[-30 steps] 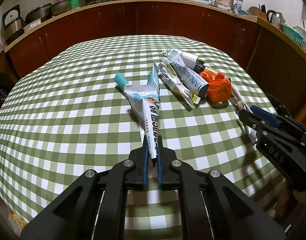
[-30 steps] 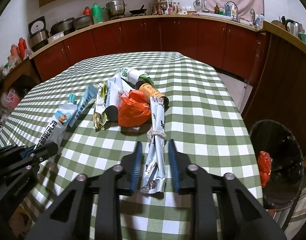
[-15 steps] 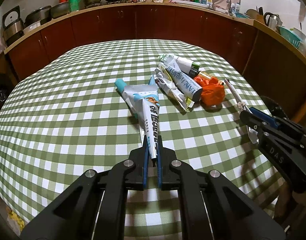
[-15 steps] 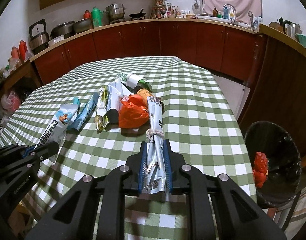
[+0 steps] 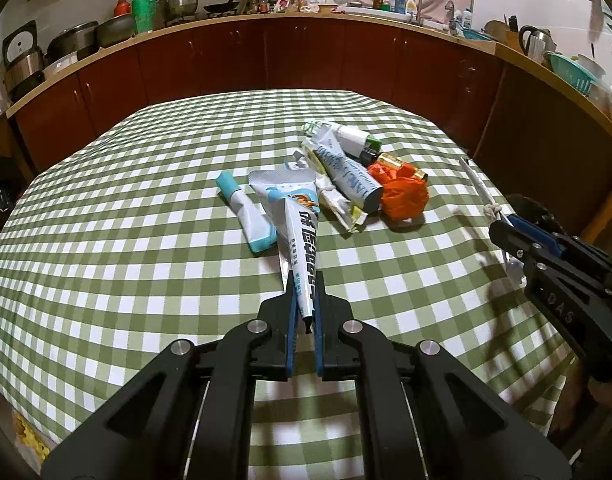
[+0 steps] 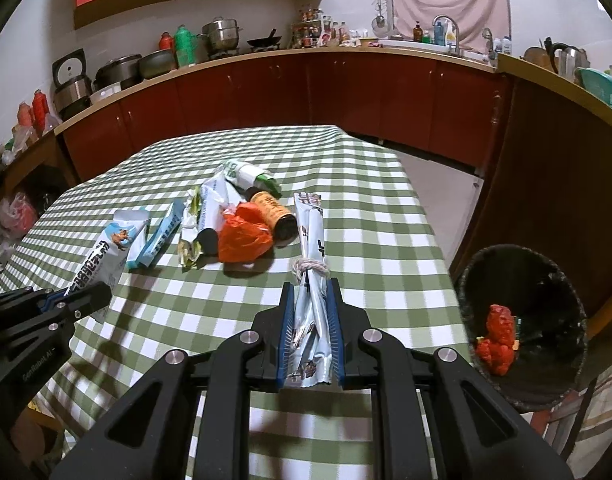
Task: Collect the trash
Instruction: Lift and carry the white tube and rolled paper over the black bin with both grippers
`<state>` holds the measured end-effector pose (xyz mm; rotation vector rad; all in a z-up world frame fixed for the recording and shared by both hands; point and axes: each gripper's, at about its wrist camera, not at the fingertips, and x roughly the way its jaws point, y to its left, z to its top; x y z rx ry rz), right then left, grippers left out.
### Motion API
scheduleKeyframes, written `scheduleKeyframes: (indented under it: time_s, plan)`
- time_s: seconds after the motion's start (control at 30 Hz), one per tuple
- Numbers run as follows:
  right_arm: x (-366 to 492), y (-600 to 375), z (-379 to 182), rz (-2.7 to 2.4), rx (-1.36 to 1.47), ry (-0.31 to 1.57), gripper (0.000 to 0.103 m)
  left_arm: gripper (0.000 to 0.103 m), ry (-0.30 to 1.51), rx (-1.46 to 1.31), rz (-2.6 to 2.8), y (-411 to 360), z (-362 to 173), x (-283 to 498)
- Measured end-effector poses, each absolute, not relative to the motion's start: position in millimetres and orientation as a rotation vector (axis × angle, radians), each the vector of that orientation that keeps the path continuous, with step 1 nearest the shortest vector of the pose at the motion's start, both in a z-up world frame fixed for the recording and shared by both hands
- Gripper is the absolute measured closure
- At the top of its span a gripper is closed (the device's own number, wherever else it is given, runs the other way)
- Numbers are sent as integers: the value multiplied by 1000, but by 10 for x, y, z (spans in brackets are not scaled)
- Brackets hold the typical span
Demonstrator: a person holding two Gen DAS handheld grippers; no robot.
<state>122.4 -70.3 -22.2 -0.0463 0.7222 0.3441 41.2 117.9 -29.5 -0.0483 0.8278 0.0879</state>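
Left tool (image 5: 305, 304), bottom centre of the left wrist view: clamped on the narrow near end of a white-and-blue snack packet (image 5: 294, 216). The packet runs up from the jaws toward frame centre, its wide end above the checked bench (image 5: 106, 240); whether that end touches the cloth cannot be told.

Right tool (image 6: 311, 316), bottom centre of the right wrist view: clamped on a pale blue wrapper tied with string (image 6: 312, 248). The knot sits just past the fingertips and the far end points toward the top of the frame.

Trash pile at mid-frame on the bench, right wrist view:
- crumpled orange bag (image 6: 244, 238), left of the tied wrapper
- dark bottle with orange label (image 6: 274, 214), lying on its side, touching the orange bag
- white-and-green bottle (image 6: 248, 176), on its side behind the pile
- blue-and-white tube (image 6: 160, 236), left of the pile, just beside the snack packet
- flattened wrappers between the tube and the orange bag, type unclear

Black trash bin (image 6: 522, 332), lower right of the right wrist view, off the bench edge, with red crumpled trash (image 6: 496, 334) inside.
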Motion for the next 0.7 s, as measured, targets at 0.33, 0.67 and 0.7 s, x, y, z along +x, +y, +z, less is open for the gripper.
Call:
scheduleKeyframes:
  time_s: [0.33, 0.67, 0.7]
  plan:
    - [1222, -1120, -138, 247, -38, 684, 86, 96, 805, -26, 23, 798, -253, 595]
    - [1290, -1775, -106, 110, -8, 665, 86, 96, 789, 21, -74, 192, -252, 897]
    - [1300, -1846, -112, 99, -4, 664, 86, 96, 789, 26, -83, 130, -257, 928]
